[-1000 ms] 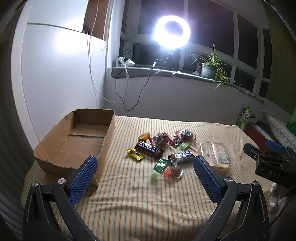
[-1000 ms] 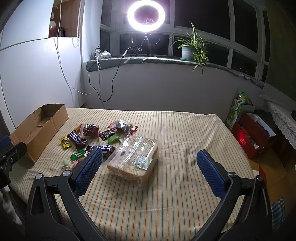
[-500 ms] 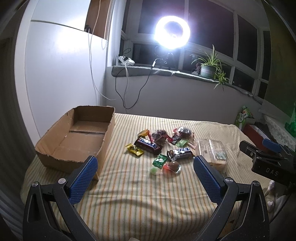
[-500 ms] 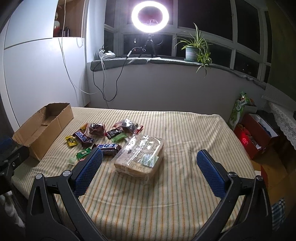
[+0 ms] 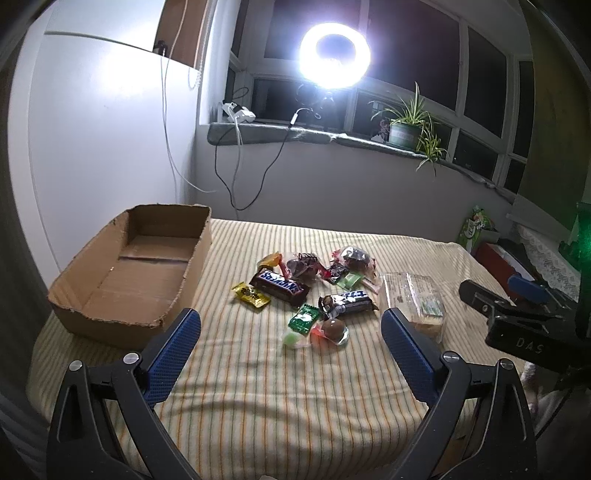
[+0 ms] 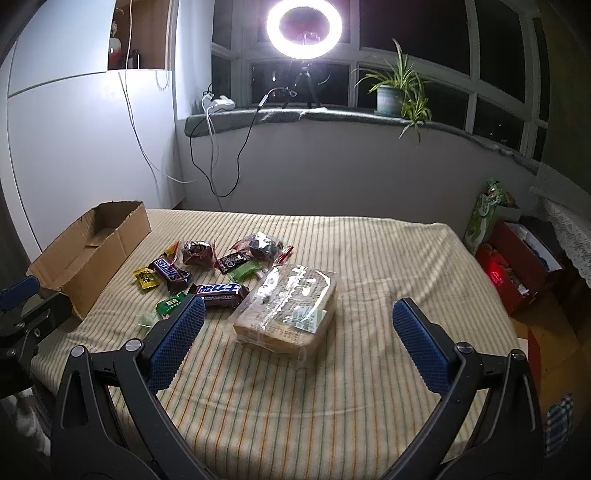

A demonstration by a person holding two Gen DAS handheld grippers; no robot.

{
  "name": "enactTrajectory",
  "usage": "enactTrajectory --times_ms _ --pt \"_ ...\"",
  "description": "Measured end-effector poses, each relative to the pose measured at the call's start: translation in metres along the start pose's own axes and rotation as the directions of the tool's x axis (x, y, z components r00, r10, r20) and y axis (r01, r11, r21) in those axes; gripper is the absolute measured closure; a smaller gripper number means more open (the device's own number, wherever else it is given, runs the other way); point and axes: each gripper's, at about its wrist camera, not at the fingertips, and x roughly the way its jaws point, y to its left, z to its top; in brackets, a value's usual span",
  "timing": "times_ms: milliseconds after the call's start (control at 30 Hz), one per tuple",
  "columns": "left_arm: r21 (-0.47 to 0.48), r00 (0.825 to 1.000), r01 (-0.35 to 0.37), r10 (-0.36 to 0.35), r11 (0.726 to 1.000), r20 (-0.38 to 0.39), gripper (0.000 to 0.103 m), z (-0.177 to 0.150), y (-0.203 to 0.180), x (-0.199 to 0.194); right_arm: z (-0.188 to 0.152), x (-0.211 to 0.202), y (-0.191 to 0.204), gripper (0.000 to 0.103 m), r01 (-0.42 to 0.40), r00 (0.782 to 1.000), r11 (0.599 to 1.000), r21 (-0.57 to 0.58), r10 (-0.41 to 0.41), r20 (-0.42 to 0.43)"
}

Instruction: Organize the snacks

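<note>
Several wrapped snacks lie in a loose pile on the striped table cloth (image 5: 258,387): a Snickers bar (image 5: 279,287), a dark bar with blue lettering (image 5: 349,302), a yellow candy (image 5: 251,295), a green candy (image 5: 304,318) and a round chocolate (image 5: 333,328). A clear-wrapped bread pack (image 6: 288,304) lies to their right. An open, empty cardboard box (image 5: 129,269) stands at the left. My left gripper (image 5: 290,343) is open and empty, above the near table edge. My right gripper (image 6: 297,332) is open and empty, short of the bread pack.
A bright ring light (image 6: 303,27) and a potted plant (image 6: 391,94) stand on the windowsill behind the table. Cables (image 6: 236,162) hang down the wall. Red boxes and a green bag (image 6: 517,258) sit on the floor to the right.
Both grippers have drawn back and risen a little from the table; the snacks and box look smaller and farther. Nothing on the table moved. Both jaws stay open.
</note>
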Motion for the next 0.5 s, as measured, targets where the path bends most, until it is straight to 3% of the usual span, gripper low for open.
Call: enactTrajectory --times_ms 500 --pt "0.011 0.997 0.076 -0.076 0.997 -0.026 0.014 0.006 -0.010 0.017 0.005 0.024 0.000 0.000 -0.009 1.000 1.000 -0.024 0.009 -0.027"
